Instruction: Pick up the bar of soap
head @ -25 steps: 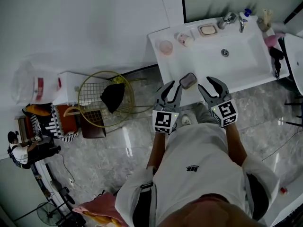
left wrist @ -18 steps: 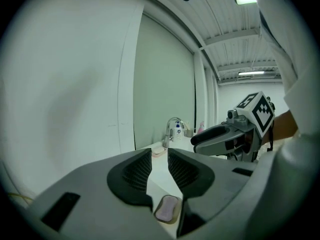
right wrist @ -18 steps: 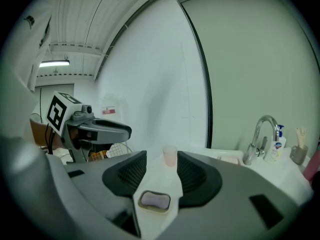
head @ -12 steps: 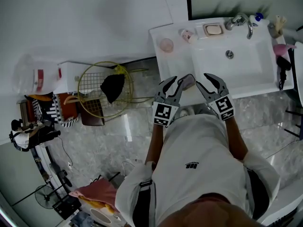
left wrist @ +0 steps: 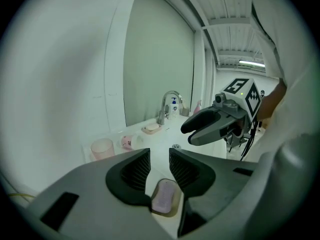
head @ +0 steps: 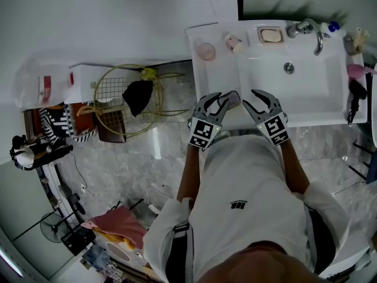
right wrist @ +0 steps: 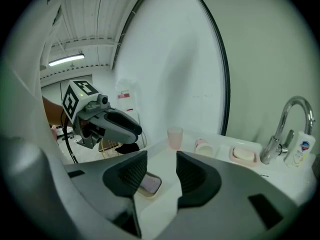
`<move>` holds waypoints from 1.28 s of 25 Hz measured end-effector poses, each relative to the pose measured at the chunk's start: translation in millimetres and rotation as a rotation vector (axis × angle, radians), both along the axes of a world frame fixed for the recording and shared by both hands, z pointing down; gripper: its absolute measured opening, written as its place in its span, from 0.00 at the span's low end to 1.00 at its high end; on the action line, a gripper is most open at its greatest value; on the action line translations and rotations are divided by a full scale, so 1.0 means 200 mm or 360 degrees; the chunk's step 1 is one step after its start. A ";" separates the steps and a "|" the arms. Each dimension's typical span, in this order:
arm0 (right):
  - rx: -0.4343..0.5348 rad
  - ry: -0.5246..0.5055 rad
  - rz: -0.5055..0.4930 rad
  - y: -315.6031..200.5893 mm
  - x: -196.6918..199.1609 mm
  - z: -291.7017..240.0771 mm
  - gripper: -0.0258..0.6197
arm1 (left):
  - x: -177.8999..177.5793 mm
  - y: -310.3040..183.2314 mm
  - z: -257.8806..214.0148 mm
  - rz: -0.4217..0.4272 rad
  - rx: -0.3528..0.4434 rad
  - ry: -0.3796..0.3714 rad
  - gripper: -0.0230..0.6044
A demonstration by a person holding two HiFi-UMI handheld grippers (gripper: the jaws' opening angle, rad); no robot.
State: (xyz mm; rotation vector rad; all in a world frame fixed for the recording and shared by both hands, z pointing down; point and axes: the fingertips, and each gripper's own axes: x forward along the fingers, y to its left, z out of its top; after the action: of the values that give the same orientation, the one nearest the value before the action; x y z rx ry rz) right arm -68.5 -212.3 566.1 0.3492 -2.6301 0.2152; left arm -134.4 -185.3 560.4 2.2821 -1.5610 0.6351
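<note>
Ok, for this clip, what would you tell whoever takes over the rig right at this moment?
Left gripper: open, empty, the bar of soap below the gap between its jaws.
Right gripper: open, empty, alongside.
The soap lies in its dish on the sink's front rim.
Done: approach only.
Left: lower the left gripper, close on the bar, lift.

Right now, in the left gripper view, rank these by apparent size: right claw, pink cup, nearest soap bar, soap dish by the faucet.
1. Right claw.
2. Soap bar and pink cup: about alike. The soap is nearer the camera, so I won't rank them.
3. Soap dish.
</note>
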 end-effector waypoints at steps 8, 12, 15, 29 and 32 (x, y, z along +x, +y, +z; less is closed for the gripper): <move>-0.0079 0.0049 -0.0132 -0.02 0.03 0.12 0.34 | 0.03 -0.03 0.21 -0.0032 -0.0167 -0.0044 0.25; -0.0116 0.0061 -0.0180 -0.02 0.03 0.19 0.34 | 0.03 -0.06 0.27 -0.0057 -0.0218 -0.0068 0.26; -0.0146 0.0072 -0.0190 -0.01 0.03 0.24 0.34 | 0.05 -0.05 0.33 -0.0018 -0.0282 -0.0097 0.26; -0.0214 0.0180 0.0030 0.07 0.04 0.37 0.30 | 0.06 0.03 0.61 0.0397 -0.0484 -0.0279 0.26; -0.0231 0.0207 0.0052 0.12 0.02 0.40 0.30 | 0.06 0.03 0.64 0.0467 -0.0490 -0.0302 0.26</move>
State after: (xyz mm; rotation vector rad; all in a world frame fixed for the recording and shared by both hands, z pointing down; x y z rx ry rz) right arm -65.4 -187.6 645.4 0.3447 -2.4656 0.3792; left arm -121.8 -178.7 687.8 2.2781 -1.1102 1.1131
